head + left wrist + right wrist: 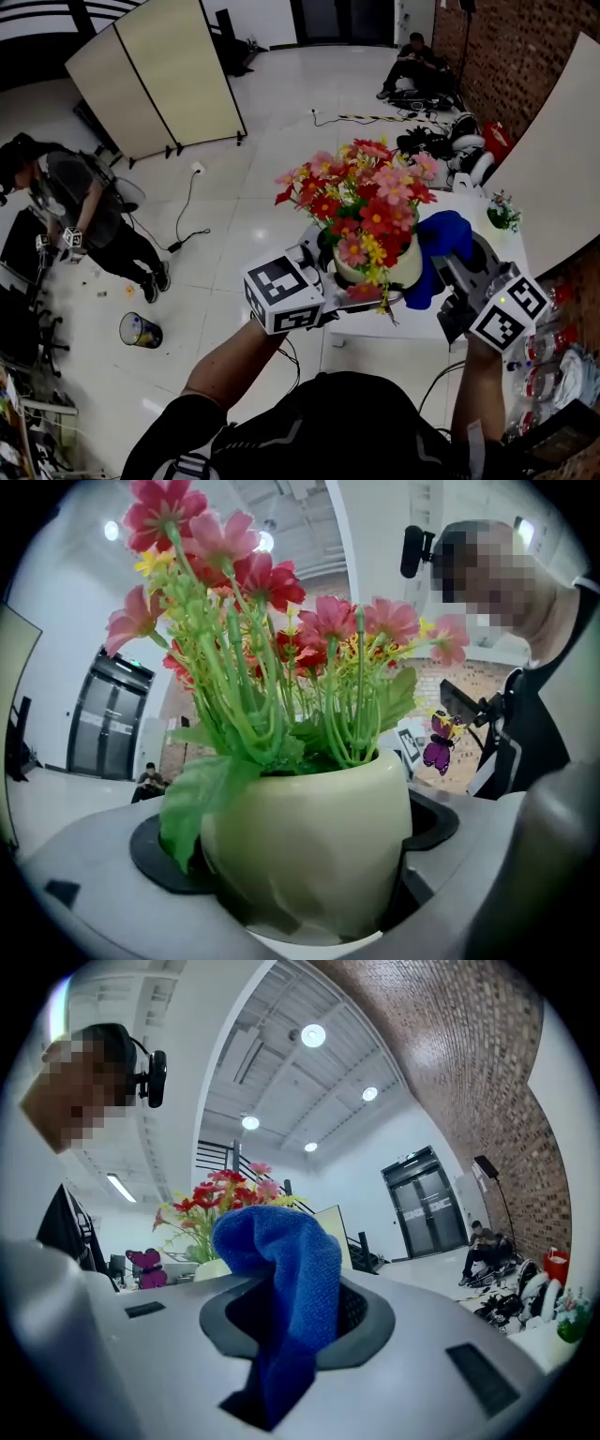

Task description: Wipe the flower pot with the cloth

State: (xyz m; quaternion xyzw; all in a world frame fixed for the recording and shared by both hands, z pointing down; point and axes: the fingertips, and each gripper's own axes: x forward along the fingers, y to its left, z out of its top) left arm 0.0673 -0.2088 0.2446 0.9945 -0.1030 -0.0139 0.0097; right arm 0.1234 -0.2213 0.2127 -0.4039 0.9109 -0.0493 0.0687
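Cream glazed ceramic flower pot (309,846), packed with red, pink and yellow artificial flowers (370,202). It is upright, held up over the white table (469,206).

Left gripper (349,281): jaws clamped on the pot's sides, probably to steady it and expose the wall.

Blue microfibre cloth (281,1260): pinched in the right gripper (457,270), bunched just beside the pot's right side. Contact unclear.

Glaze smooth, no dirt seen.

Bright ceiling lamps (313,1035) light everything evenly; gripper views warp strongly at edges.
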